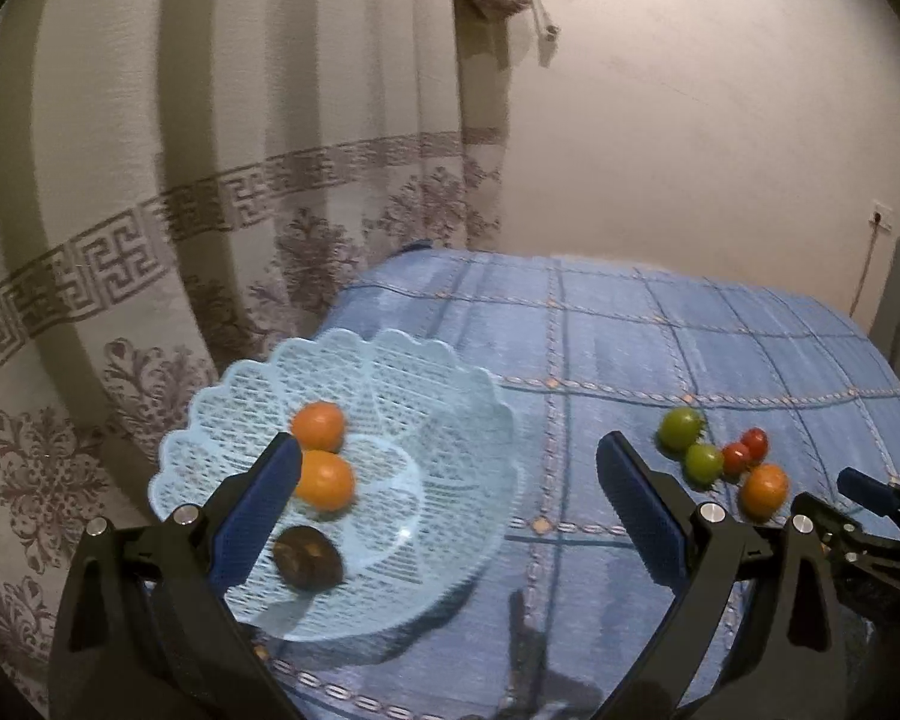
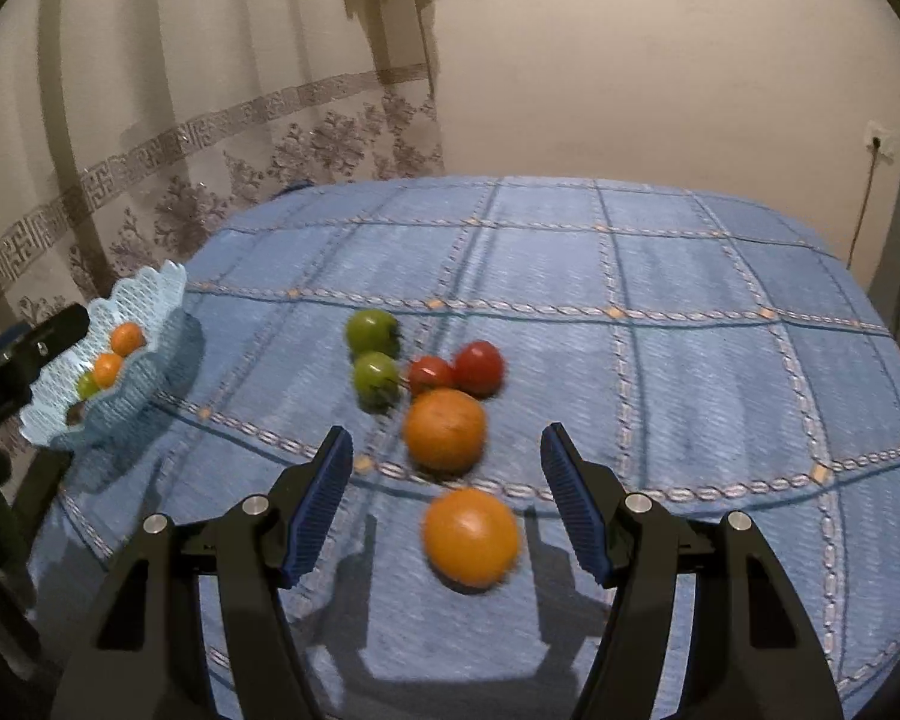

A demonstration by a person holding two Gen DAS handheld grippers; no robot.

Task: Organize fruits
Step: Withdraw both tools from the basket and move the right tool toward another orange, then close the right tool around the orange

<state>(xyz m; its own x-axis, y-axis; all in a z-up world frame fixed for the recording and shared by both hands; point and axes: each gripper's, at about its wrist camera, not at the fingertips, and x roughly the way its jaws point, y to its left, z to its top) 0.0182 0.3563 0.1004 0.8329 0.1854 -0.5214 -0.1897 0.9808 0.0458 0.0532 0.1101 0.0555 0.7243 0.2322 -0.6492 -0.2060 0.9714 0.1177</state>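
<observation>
Fruits lay in two groups on the blue checked cloth (image 2: 660, 360). Directly between the spread fingers of the right gripper (image 2: 447, 507) sat a near orange (image 2: 471, 537), with empty gaps on both sides of it; neither pad touched it. Just beyond the fingertips lay a second orange (image 2: 445, 431), and past that two red tomatoes (image 2: 479, 367) side by side, with two green fruits (image 2: 371, 330) a little left of them, all bunched close.

Far to the left of that claw stood the pale blue lattice basket (image 2: 162, 288). The left gripper (image 1: 450, 492) hung over its near rim with the jaws wide apart and nothing between them. Beside its left finger (image 1: 258, 516), inside the basket (image 1: 480, 402), rested two oranges (image 1: 318, 425), one behind the other, and nearer the claw a dark round fruit (image 1: 306, 557). The right wrist view also showed something small and green (image 2: 87, 385) in the basket, though blur made it hard to name. To the right of the left claw's right finger, the loose pile was in sight, and the right gripper's fingertip (image 1: 867, 489) showed near it.
</observation>
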